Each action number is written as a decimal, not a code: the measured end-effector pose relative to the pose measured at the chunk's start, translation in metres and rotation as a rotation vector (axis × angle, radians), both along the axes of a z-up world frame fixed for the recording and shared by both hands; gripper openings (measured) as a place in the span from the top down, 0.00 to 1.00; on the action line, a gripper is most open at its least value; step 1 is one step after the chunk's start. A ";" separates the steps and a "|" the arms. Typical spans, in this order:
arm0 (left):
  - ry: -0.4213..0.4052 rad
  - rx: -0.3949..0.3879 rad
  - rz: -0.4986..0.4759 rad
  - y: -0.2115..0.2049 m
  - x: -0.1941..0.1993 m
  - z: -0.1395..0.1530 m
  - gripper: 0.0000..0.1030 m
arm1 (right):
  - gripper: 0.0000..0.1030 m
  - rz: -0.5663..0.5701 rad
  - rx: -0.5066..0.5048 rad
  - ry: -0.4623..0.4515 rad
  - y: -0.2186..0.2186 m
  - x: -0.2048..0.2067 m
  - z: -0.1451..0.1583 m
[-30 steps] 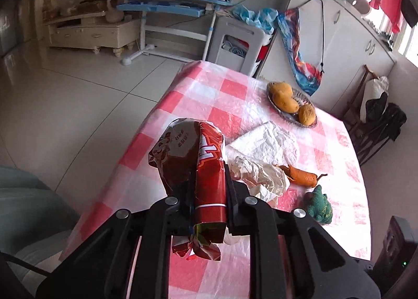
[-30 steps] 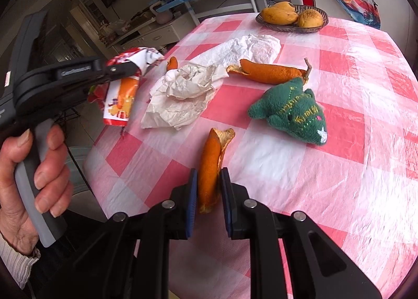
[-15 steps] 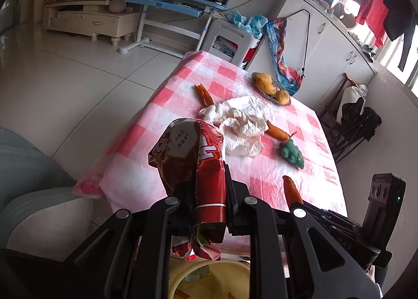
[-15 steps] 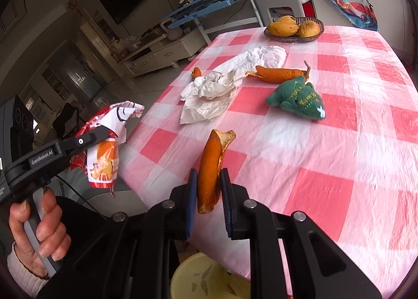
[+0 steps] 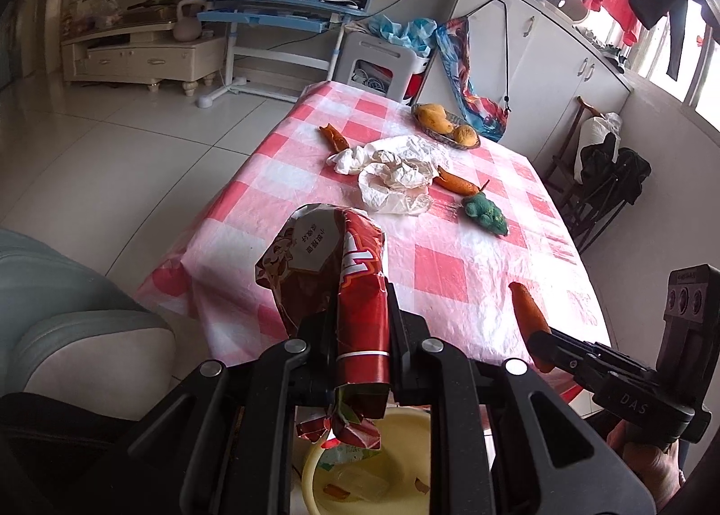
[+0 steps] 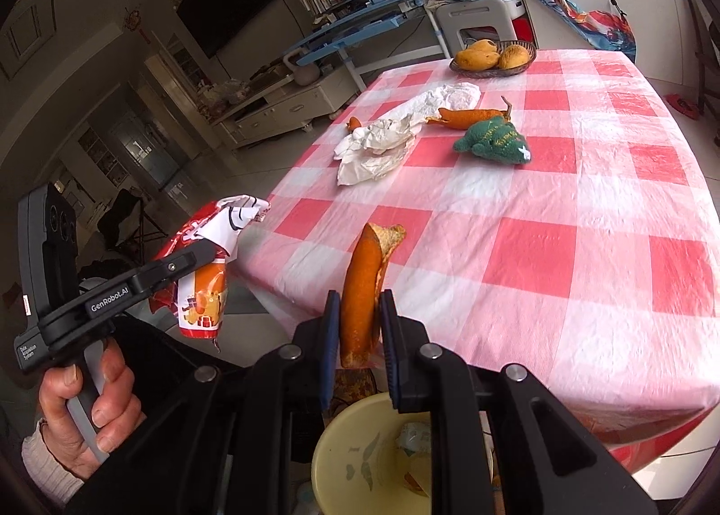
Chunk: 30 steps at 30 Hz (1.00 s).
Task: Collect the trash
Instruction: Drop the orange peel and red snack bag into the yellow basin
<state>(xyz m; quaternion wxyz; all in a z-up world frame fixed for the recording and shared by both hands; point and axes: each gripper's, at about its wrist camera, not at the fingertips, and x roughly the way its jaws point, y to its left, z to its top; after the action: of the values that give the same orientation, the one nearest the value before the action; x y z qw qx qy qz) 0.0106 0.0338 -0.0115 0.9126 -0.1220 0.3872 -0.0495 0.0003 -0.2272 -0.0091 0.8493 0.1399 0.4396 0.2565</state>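
Gripping a crumpled red snack wrapper point(image 5: 355, 290), the left gripper point(image 5: 362, 335) is hanging just above a yellow bin point(image 5: 400, 465) below the table edge. Beside it, the right gripper point(image 6: 357, 335) is pinching a curl of orange peel point(image 6: 364, 285) over the same bin. Letting go too early could drop either piece on the floor, as the bin sits low under both tools. More trash is lying on the red-checked tablecloth point(image 6: 562, 254): crumpled white paper point(image 6: 382, 141) and more peel, near a green plush toy point(image 6: 492, 141). A fruit basket point(image 6: 495, 58), blue desk and tiled floor are filling the room beyond.
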 end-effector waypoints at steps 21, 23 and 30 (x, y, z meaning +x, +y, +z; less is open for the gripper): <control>0.205 0.026 -0.184 -0.056 -0.056 -0.048 0.71 | 0.28 -0.203 -0.110 0.049 -0.025 -0.043 -0.019; 0.169 0.035 -0.172 -0.057 -0.059 -0.042 0.48 | 0.23 -0.280 -0.125 0.052 -0.032 -0.039 -0.022; 0.017 0.093 -0.034 -0.032 -0.067 -0.013 0.20 | 0.16 -0.355 -0.198 0.072 -0.029 -0.032 -0.033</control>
<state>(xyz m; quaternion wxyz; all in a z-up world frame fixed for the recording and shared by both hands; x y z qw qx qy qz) -0.0568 0.0017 -0.0241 0.9129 -0.0731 0.3989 -0.0458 -0.0316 -0.2557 -0.0425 0.8746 0.1401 0.4611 0.0533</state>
